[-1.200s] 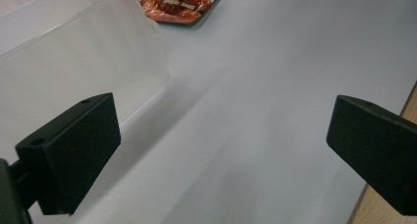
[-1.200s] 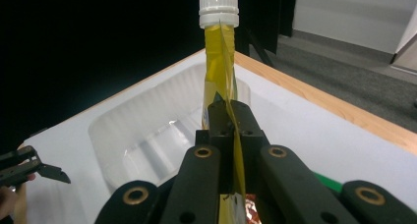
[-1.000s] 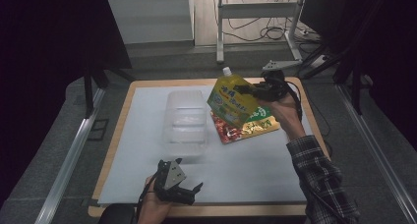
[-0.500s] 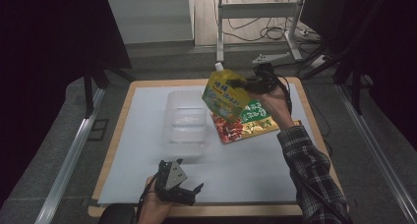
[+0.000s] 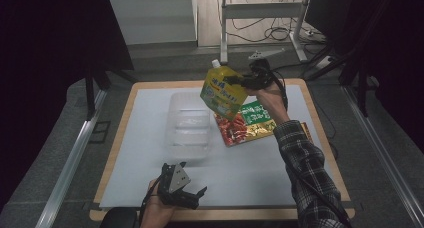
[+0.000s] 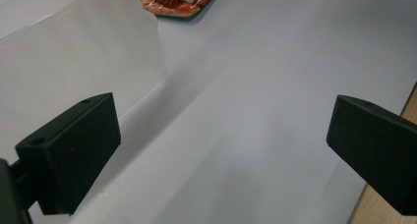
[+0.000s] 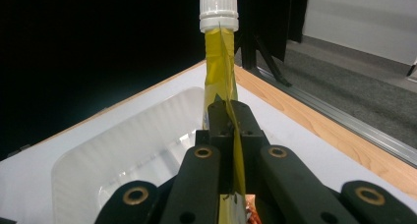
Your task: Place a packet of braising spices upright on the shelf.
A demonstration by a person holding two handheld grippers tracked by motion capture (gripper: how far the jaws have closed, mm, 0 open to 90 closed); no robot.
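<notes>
Red snack packet (image 5: 247, 123) — flat on white mat (image 5: 150, 113).

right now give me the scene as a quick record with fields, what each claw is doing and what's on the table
surface: table with a pale mat
right claw: shut on the edge of the yellow pouch, held in the air
yellow pouch: white screw cap on top, hanging above the right side of the clear tray
left claw: open, holding nothing, low at the near edge of the mat
clear tray: mid-table, looks empty
red and green packet: flat on the mat, right of the tray
</notes>
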